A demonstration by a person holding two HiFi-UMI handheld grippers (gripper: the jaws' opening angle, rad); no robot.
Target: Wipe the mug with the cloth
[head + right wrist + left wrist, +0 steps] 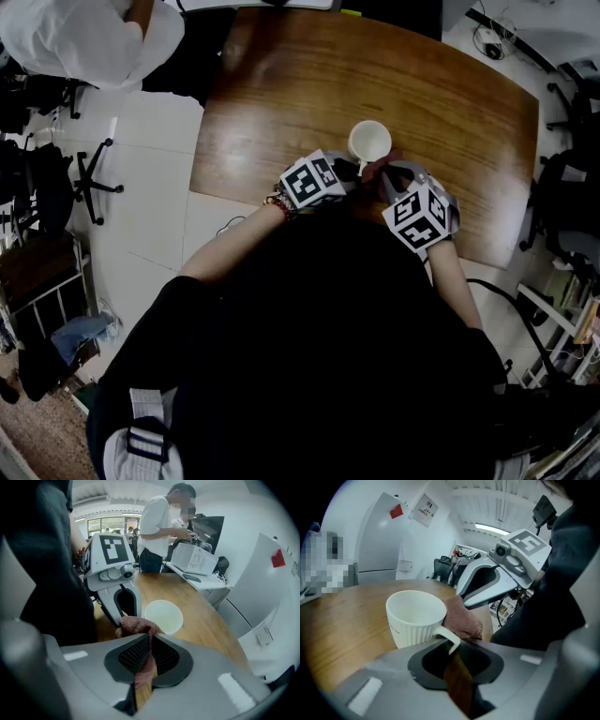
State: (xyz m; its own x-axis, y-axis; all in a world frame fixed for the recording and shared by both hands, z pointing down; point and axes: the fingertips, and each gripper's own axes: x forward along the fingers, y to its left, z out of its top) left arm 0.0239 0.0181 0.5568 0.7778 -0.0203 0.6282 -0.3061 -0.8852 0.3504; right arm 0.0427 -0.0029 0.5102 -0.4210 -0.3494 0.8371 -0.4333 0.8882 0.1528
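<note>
Cloth (461, 620) rests against mug (415, 616) on wooden table (450, 103); person (157, 527) stands beyond.

The worktop (450, 103) is bare across its far half and out to both side edges, so there is open passage beyond the mug (369, 142) and wide of it on either side. The near edge is crowded. The left gripper (349, 171) is clamped on the mug's handle. Just beside it, the right gripper (386, 178) pinches the cloth (461, 619), which is bunched against the mug's wall with no gap left. A person in white (84, 37) stands at the far left corner.
</note>
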